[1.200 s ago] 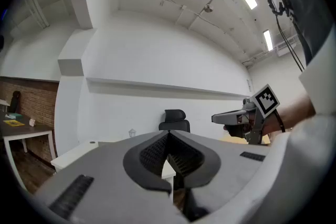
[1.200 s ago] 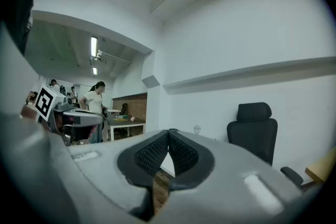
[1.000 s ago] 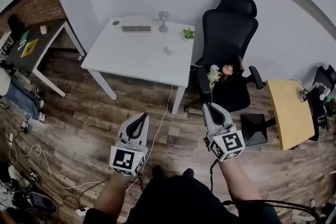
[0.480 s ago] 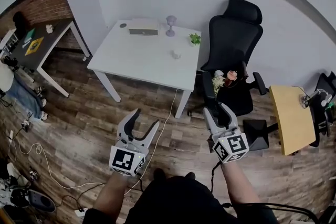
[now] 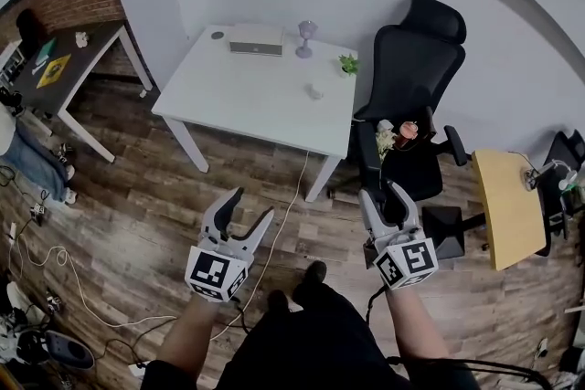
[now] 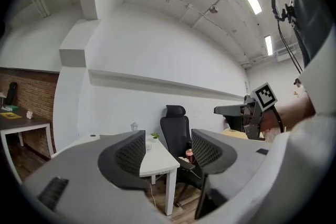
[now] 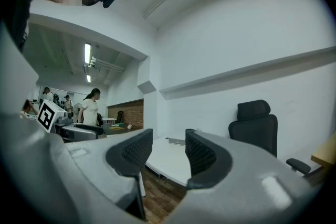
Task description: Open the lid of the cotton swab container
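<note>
Left gripper (image 5: 251, 205) and right gripper (image 5: 384, 194) fingers are opening, empty, well apart from the table (image 5: 247, 91); hurried reaching is risking toppling the small white container (image 5: 313, 92).

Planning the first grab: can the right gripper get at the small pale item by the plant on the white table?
Probably not yet: right gripper, jaws opening and empty, hangs over the floor well short of the white table holding the small pale item. Nothing blocks the way.
</note>
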`<state>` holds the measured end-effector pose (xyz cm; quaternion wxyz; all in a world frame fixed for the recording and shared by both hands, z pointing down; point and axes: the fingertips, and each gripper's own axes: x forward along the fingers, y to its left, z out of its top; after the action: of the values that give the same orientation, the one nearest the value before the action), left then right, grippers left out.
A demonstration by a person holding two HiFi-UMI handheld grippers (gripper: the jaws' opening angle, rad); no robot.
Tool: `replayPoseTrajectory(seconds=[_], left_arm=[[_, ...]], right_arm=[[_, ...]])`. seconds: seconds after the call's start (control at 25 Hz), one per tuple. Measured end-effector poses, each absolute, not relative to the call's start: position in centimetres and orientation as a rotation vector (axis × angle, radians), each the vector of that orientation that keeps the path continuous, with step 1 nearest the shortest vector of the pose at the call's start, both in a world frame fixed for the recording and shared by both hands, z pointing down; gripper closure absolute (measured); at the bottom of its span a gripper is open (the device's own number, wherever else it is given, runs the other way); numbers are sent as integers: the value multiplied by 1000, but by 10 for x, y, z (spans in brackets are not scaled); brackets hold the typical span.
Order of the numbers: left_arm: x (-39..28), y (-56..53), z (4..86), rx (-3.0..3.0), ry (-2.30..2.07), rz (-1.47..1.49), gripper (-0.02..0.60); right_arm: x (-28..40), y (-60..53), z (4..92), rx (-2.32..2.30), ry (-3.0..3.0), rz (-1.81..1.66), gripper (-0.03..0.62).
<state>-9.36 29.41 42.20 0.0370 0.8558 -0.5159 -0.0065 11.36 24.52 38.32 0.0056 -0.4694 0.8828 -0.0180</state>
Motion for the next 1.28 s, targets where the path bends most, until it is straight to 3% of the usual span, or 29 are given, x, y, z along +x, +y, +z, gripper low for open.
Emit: replayPoseTrajectory(seconds=[0.64, 1.28], left_arm=[[-111, 158, 431, 2531, -1696, 62, 313], [-81, 37, 444, 2563, -1644, 184, 313]], right_arm=[[82, 85, 394, -1303, 2786, -121, 404], [114, -29, 401, -1317, 2762, -165, 404]])
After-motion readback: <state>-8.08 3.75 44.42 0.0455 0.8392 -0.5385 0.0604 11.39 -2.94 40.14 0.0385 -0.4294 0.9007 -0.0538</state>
